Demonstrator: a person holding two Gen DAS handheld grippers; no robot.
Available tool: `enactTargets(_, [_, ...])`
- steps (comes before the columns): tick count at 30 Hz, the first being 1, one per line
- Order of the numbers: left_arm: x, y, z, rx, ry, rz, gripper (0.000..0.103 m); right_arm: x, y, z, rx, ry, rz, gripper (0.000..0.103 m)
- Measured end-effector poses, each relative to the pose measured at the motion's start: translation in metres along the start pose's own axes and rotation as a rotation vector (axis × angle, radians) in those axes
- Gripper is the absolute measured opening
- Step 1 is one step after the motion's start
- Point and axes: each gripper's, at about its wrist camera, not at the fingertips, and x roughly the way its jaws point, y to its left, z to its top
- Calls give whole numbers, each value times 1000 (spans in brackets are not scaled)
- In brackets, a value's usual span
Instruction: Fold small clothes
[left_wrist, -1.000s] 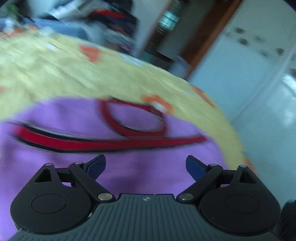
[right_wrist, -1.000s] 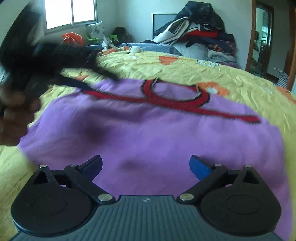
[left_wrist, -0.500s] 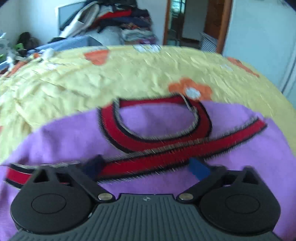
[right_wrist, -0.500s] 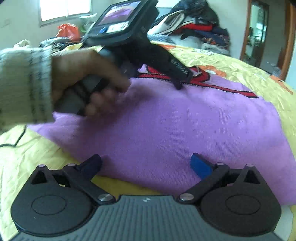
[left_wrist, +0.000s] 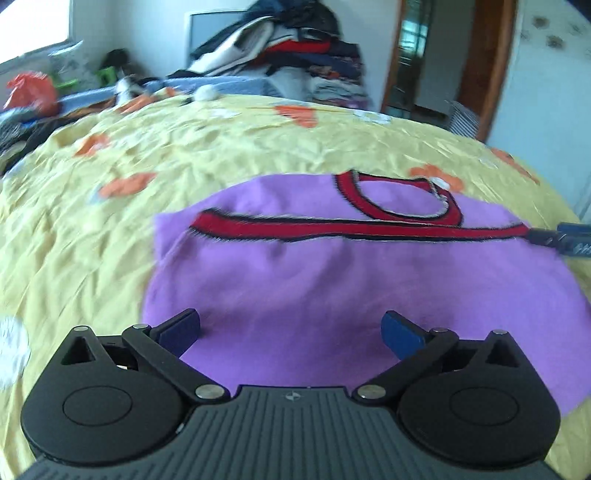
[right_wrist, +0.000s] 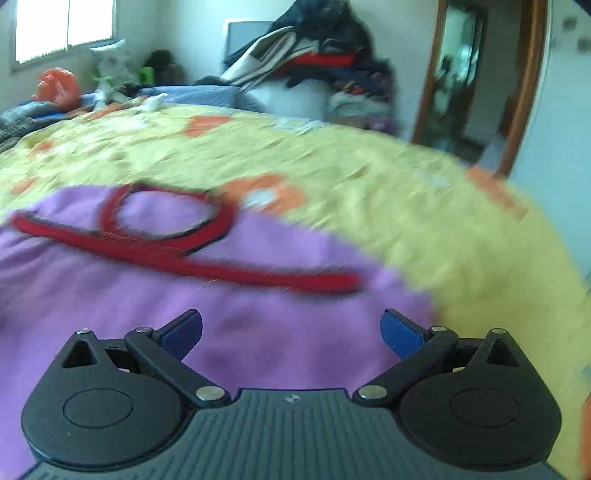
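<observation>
**Both claws wide and empty over the purple top on the yellow bed**

You are working over a bed (left_wrist: 258, 155) that fills most of both views, covered in a wrinkled yellow sheet printed with orange and white flowers. At its far side, against the wall, sits a tall pile of clothes (left_wrist: 295, 55) in dark, white and red layers, with a wooden door frame (left_wrist: 484, 66) to the right of it and a bright window (right_wrist: 62, 26) at the far left. An orange bag (left_wrist: 31, 92) lies near the window end.

The purple garment (left_wrist: 332, 280) lies spread flat on the sheet nearest you, its red neckline loop (left_wrist: 399, 199) at the far edge and a red band (left_wrist: 351, 230) running across it just below that loop. In the right wrist view the same garment sits lower left, and bare yellow sheet takes up the right half.

Your left gripper (left_wrist: 291, 326) hangs over the near part of the purple cloth. Its jaws have just been opening and now stand spread wide, with only the cloth's surface showing between the blue pads and nothing pinched.

Your right gripper (right_wrist: 291, 326) is likewise spread wide with nothing clamped, above the garment's right-hand part near its edge. Its tip shows at the right border of the left wrist view, by the end of the red band.
</observation>
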Motion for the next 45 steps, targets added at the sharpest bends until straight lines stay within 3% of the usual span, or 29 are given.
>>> enactTargets(1, [-1,4,0,-18,-1,-13,103,4,-23,-1,68,24,90,103])
enactTargets(2, [-2,7,0,-32,-6,-23,103,12,-43,0,139,51,155,90])
enactTargets(3, [-3,11,-1,-44,-9,-31,103,16,-61,0,198,62,195,55])
enactTargets(4, [-3,13,-1,-52,-5,-39,103,21,-73,1,230,83,216,40])
enactTargets(5, [-3,14,-2,-56,-7,-39,103,22,-77,1,218,91,220,32])
enactTargets(8, [0,15,-9,-33,-3,-50,103,16,-79,-2,166,74,266,32])
enactTargets(11, [6,12,-13,-8,5,-42,103,23,-74,-2,109,75,178,32])
enactTargets(15, [12,13,-10,-24,10,-51,103,43,-72,1,101,123,242,30])
enactTargets(17, [17,14,-2,-23,19,-44,103,43,-64,3,55,124,250,5])
enactTargets(20, [21,13,15,-15,2,-47,103,27,-54,10,-38,49,144,4])
enactTargets(23, [34,11,36,7,-6,-56,103,23,-61,14,-40,41,88,4])
enactTargets(26, [60,10,49,57,2,6,103,42,-68,11,-13,119,84,4])
enactTargets(28, [84,14,51,69,46,86,103,50,-69,7,-3,113,65,5])
enactTargets(29, [91,20,51,49,55,68,103,49,-73,10,40,130,81,11])
enactTargets(31, [82,31,54,-9,39,68,103,28,-73,13,77,123,65,38])
enactTargets(32, [70,36,54,-35,27,57,103,9,-69,10,65,88,61,60])
enactTargets(33, [57,42,52,-58,7,26,103,-13,-64,3,51,65,85,63])
enactTargets(37, [5,65,20,-159,5,-123,103,-81,-31,-45,-12,39,160,62])
enactTargets(39, [-9,66,-2,-172,24,-152,103,-94,-12,-71,-48,55,167,61])
enactTargets(42, [-13,58,-28,-123,65,-130,103,-88,3,-103,-75,134,149,61])
enactTargets(43, [-13,55,-36,-106,65,-125,103,-92,3,-110,-74,101,131,61])
enactTargets(45, [-19,48,-46,-44,48,-91,103,-96,4,-111,-71,122,112,62])
